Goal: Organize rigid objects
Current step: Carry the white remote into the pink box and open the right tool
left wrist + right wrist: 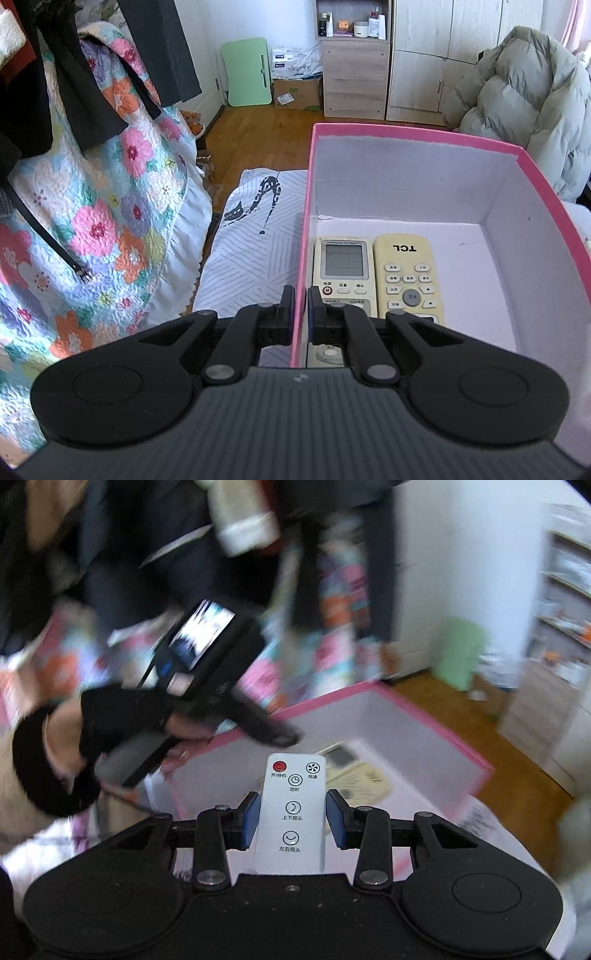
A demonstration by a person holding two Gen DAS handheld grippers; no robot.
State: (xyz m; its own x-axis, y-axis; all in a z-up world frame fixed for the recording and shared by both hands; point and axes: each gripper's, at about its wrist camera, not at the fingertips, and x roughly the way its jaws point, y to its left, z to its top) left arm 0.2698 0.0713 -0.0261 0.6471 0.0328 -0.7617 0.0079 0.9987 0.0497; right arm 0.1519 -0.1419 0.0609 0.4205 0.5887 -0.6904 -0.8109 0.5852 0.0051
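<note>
A pink box [413,133] with a white inside holds two remotes side by side: a grey-white one with a screen [341,266] and a yellowed TCL one [404,273]. My left gripper [301,314] is shut on the box's left wall [299,332], one finger outside and one inside. My right gripper [292,818] is shut on a white fan remote [291,812] and holds it above the pink box [424,723]. The two remotes [354,771] show blurred in that box. The other gripper [207,657] and a gloved hand [110,716] are at the left.
The box sits on a striped cloth with a cat print [255,229]. A floral quilt [96,206] with dark clothes hangs at the left. A puffy coat [524,107] lies at the right. Wooden cabinets [406,62] and a green board [247,72] stand at the back.
</note>
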